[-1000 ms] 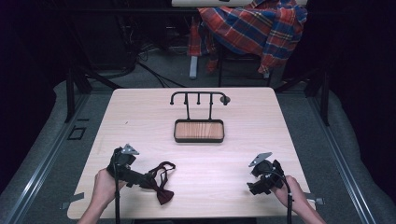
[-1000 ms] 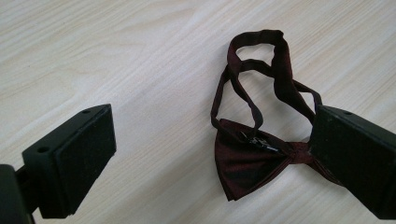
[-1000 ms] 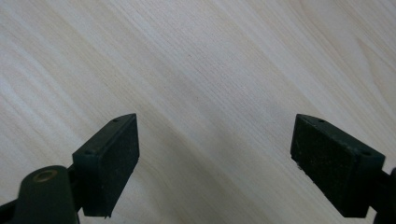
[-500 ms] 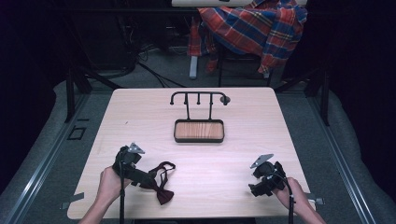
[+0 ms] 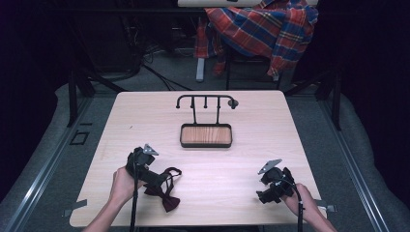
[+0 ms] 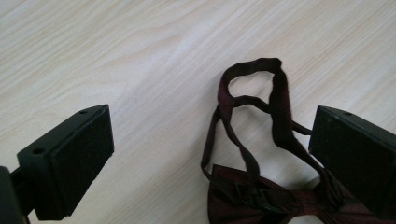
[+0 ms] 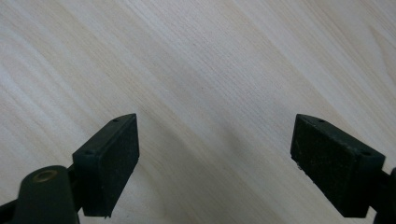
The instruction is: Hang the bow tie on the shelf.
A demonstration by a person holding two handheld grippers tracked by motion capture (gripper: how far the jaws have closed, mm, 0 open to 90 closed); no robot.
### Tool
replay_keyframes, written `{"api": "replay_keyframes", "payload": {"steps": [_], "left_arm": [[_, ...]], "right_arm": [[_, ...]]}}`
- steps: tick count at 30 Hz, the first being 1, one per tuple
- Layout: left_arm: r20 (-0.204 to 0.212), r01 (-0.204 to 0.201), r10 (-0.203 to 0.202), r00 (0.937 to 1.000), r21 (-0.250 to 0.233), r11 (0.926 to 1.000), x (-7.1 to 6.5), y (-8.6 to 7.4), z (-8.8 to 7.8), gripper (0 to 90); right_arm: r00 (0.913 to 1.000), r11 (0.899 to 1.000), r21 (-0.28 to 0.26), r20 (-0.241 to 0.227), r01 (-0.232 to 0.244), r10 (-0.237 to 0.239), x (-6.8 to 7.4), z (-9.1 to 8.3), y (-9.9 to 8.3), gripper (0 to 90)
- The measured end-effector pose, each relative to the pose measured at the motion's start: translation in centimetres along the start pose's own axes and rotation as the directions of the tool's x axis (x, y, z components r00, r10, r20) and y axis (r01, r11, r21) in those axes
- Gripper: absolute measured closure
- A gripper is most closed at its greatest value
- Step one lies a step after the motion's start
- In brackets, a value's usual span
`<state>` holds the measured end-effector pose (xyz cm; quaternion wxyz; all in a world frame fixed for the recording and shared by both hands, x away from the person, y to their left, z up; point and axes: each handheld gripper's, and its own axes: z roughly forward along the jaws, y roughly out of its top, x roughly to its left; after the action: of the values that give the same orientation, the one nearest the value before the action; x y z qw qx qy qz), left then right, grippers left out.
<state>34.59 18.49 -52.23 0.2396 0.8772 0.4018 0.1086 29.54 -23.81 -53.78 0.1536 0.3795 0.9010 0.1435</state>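
Item 1, bow tie [image 6: 261,196]: dark maroon, lying flat on the worktop [image 5: 241,179] near its front left corner. The strap forms a loop that runs away from the knot; a small black clasp sits at the knot. In the high view the bow tie [image 5: 162,191] lies just beside the left gripper, its strap loop toward the worktop's middle.

Item 2, left gripper [image 6: 210,154]: held in the person's left hand [image 5: 123,181], low over the bow tie. The fingers [image 6: 81,158] stand wide apart, with the strap loop and knot between them; the strap passes close to the finger at the right of the left gripper view, though contact cannot be told. Nothing is gripped.

Item 3, right gripper [image 7: 229,158]: held in the person's right hand [image 5: 300,200] near the front right corner of the worktop, well apart from the bow tie. Its fingers [image 7: 109,161] are spread wide over bare light wood, holding nothing.

Item 4, rack [image 5: 205,102]: a black rail with hooks, standing upright behind a small wooden tray [image 5: 205,136] with a dark rim, at the middle of the worktop, well apart from both grippers.

Item 5, plaid cloth [image 5: 261,31]: red and blue, draped beyond the far edge of the worktop.
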Motion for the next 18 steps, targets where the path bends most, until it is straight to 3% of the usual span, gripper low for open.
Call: {"api": "replay_keyframes", "payload": {"steps": [3, 8, 15, 17, 18], "left_arm": [[-0.032, 0.01, -0.009, 0.9994, 0.014, 0.9999, 0.3, 0.2, 0.4, 0.6], [-0.049, -0.004, 0.006, 0.9988, 0.031, 0.9995, 0.2, 0.6, 1.0, 0.6], [-0.044, -0.022, 0.025, 0.9987, 0.059, 0.998, 0.1, 1.0, 2.0, 0.7], [-0.036, -0.035, 0.037, 0.9986, 0.064, 0.9973, 0.1, 1.2, 2.3, 7.7], [-0.024, -0.045, 0.047, 0.9986, 0.069, 0.9966, 0.0, 1.2, 2.4, 18.4]], "right_arm": [[1.0, 1.0, 0.001, -0.004, 0.004, -0.004, 0.1, 0.0, 0.0, 15.2], [1.0, 1.0, 0.005, 0.003, 0.004, -0.004, 0.1, 0.0, 0.1, 15.2], [0.9998, 1.0, -0.005, 0.001, 0.019, -0.019, 0.4, 0.1, 0.6, 15.2], [0.9997, 1.0, 0.003, -0.008, 0.023, -0.023, 0.4, 0.3, 0.7, 15.2], [0.9997, 1.0, 0.008, -0.001, 0.026, -0.026, 0.4, 0.3, 0.6, 15.3]]}}
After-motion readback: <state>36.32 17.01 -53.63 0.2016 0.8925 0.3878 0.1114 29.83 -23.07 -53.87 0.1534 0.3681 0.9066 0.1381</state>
